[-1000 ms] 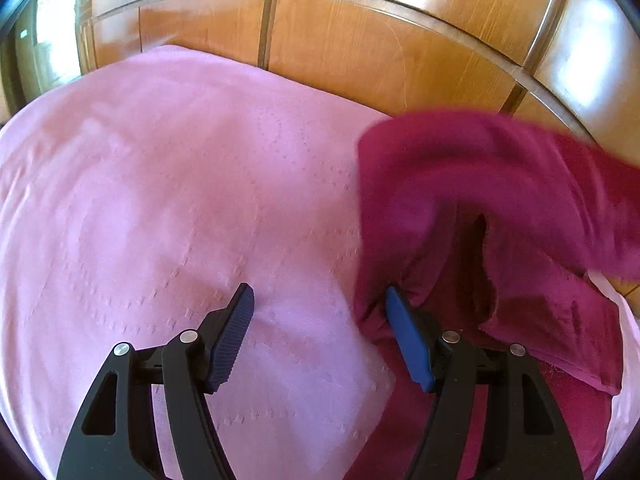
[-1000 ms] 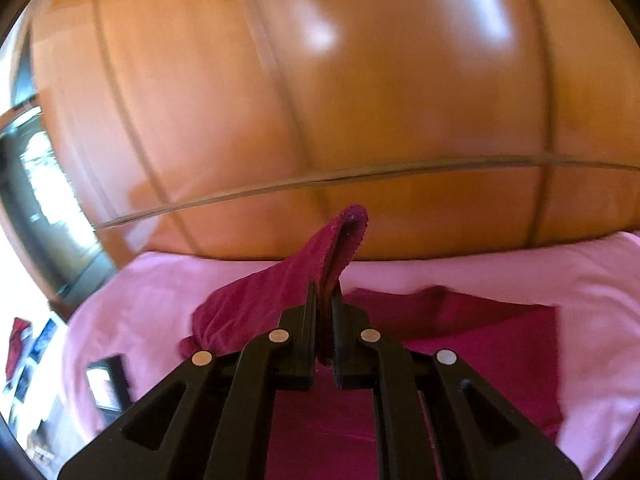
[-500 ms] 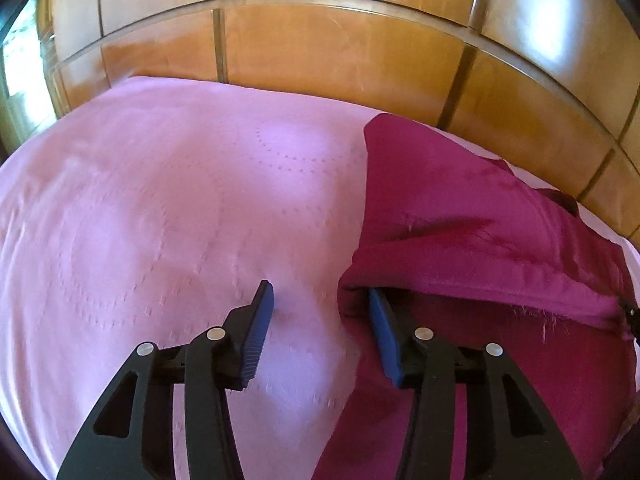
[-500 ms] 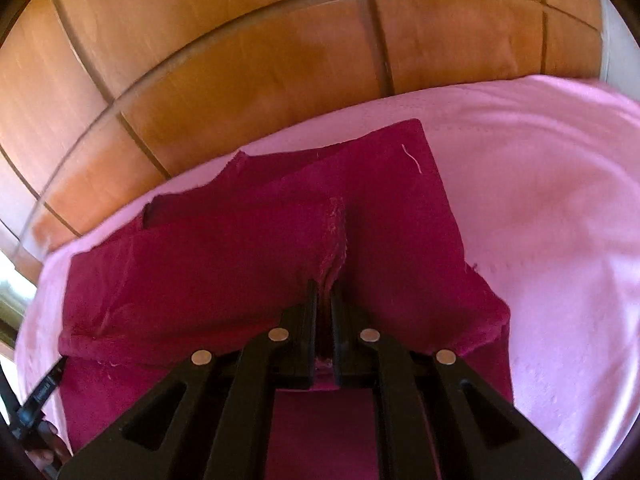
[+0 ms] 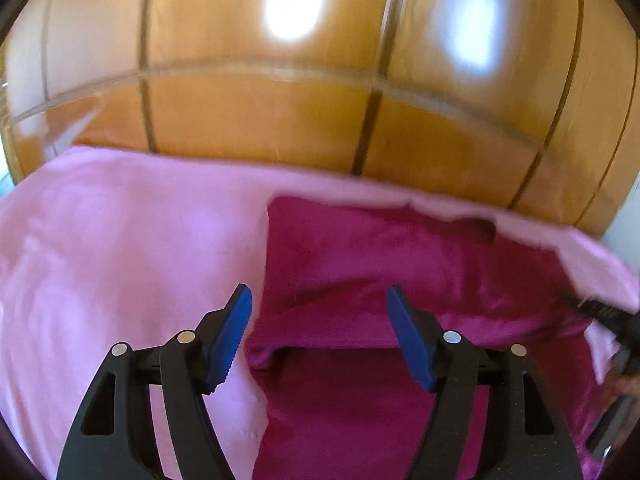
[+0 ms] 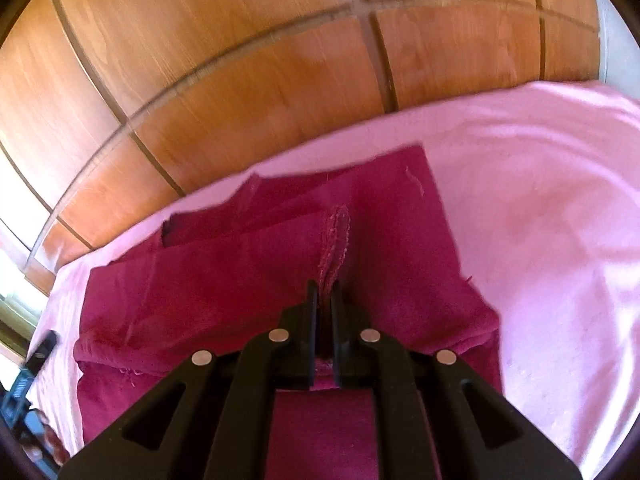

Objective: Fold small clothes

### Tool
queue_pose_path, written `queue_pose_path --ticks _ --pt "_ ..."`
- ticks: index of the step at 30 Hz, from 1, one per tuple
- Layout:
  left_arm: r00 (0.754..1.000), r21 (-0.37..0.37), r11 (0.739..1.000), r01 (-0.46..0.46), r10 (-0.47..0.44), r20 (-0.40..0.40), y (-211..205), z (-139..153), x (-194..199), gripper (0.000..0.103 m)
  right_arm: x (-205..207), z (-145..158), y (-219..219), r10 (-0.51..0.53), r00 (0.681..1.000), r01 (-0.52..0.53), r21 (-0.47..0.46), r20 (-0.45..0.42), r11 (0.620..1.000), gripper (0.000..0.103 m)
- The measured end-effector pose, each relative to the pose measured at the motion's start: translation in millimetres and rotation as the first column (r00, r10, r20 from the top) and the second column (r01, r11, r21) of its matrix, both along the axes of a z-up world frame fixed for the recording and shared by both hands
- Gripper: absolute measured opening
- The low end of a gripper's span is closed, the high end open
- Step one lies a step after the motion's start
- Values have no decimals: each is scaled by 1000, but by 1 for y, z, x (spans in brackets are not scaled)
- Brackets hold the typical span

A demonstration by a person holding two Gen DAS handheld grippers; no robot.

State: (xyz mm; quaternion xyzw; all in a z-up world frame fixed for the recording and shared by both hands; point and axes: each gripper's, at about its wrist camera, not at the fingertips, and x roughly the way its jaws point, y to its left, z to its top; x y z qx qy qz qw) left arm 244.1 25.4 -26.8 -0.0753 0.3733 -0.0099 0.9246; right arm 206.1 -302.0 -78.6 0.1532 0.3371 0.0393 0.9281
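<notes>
A dark red garment (image 5: 380,264) lies partly folded on a pink bedspread (image 5: 120,264), its upper layer doubled back over the lower one. My left gripper (image 5: 319,320) is open and empty, its blue pads above the garment's left edge. In the right wrist view the same garment (image 6: 224,276) spreads to the left and ahead. My right gripper (image 6: 325,292) is shut on a bunched hem of the garment (image 6: 334,240) and holds it low over the cloth.
Glossy wooden wardrobe panels (image 5: 280,120) stand close behind the bed, also seen in the right wrist view (image 6: 240,72). The other gripper's black tip (image 5: 600,312) shows at the right edge. More pink bedspread (image 6: 540,220) lies to the right.
My right gripper has carried the held hem down and forward, laying the garment's layer over itself. My left gripper has opened wider and drawn back from the garment's edge.
</notes>
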Motion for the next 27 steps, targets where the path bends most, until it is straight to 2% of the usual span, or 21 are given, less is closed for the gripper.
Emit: queue_pose_path --ticks 2,3,5,6,8,9,12,13,15,17,19,22,25,27 --pt "996 -26 999 28 -30 -85 2 -21 3 59 -4 4 3 -9 1000 11 -58 29 998 5" --pt "995 -10 999 36 -37 -92 -1 -27 0 59 -1 -3 6 -6 1000 7 -94 8 996 5" --pt "994 66 996 67 -61 -87 -13 -39 -9 59 8 -22 8 -19 999 13 -126 -50 992 6" --pt "993 96 992 81 -71 -99 -20 -43 -11 60 9 -28 8 -20 999 14 -124 -46 992 7" --pt "992 107 991 82 -71 -108 -22 -48 -10 60 7 -28 6 -26 999 22 -110 -32 994 8" --pt "991 85 993 76 -66 -116 -20 -46 -9 60 4 -24 4 -32 999 28 -101 -34 994 11" --pt "994 -22 998 50 -52 -96 -7 -35 -17 60 -5 -13 0 -38 999 34 -115 -28 993 39" --pt "997 -54 997 50 -53 -60 -3 -27 -24 60 -8 -9 -1 -40 999 37 -116 -17 993 44" --pt "999 -72 996 44 -44 1 7 -11 -35 60 -19 7 -6 -48 998 51 -104 29 993 52" --pt "999 -98 995 15 -11 41 21 2 -38 60 -23 20 -6 -34 998 38 -61 61 997 53" --pt "999 -115 993 -13 18 43 31 8 -30 60 -21 28 2 -3 998 6 -43 68 999 55" --pt "998 -177 982 -61 58 -23 50 5 -2 60 -10 30 25 57 997 -55 -46 47 997 57" --pt "991 -336 935 -110 76 -111 79 -9 27 60 -1 20 41 83 996 -81 -66 20 995 58" --pt "986 -404 906 -126 70 -151 91 -18 44 60 5 12 45 84 996 -84 -65 -1 994 58"
